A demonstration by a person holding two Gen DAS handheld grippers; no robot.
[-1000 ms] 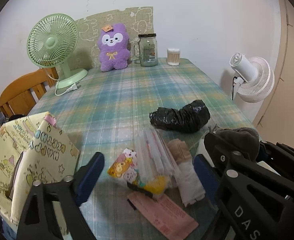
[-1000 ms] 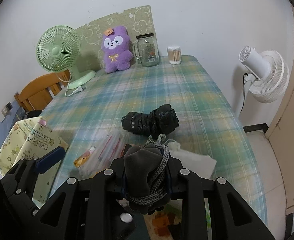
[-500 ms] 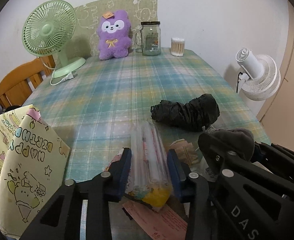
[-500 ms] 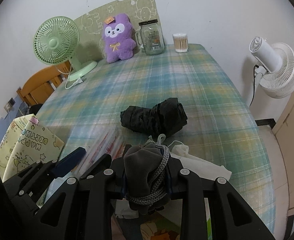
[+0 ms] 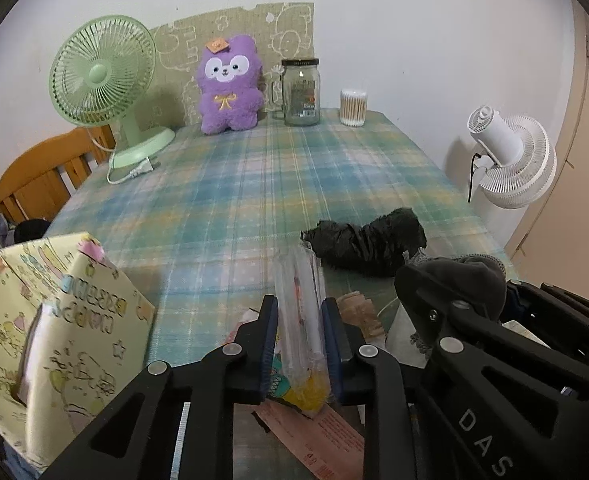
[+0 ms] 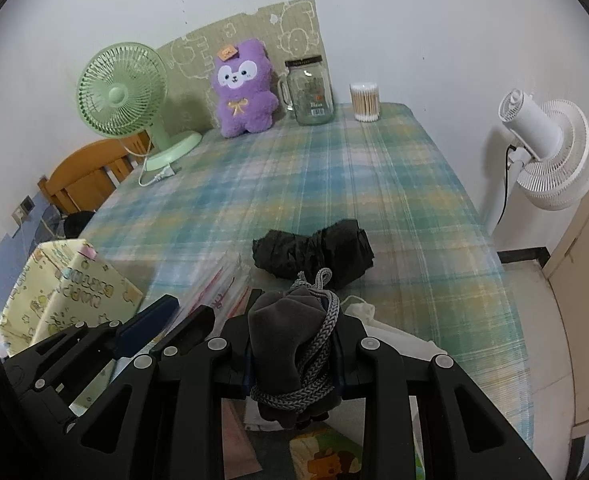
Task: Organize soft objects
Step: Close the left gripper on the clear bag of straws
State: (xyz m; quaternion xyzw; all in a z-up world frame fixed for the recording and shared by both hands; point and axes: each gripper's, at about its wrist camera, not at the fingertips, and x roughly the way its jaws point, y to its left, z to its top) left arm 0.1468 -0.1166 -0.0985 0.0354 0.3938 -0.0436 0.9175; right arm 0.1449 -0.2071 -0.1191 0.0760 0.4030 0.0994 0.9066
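— Two grippers, both clamped. What's furthest left?

— A glossy yellow paper gift bag (image 5: 50, 332) with cartoon print, standing open at the near table edge. Just right of it, the left gripper (image 5: 300, 344) pinches a crinkly clear plastic packet (image 5: 300, 304), long and flat, lying on the plaid tablecloth (image 5: 254, 184).

— And further right?

— A crumpled black plastic bag (image 5: 368, 240), rolled like a sausage, lies just beyond the packet. Nearest, the right gripper (image 6: 294, 356) squeezes a soft grey velvety pouch (image 6: 282, 336) with a braided cord (image 6: 320, 332), lifted above the table's near end.

— At the back?

— A fuzzy purple plush toy (image 5: 230, 84) beside a glass jar (image 5: 301, 92).
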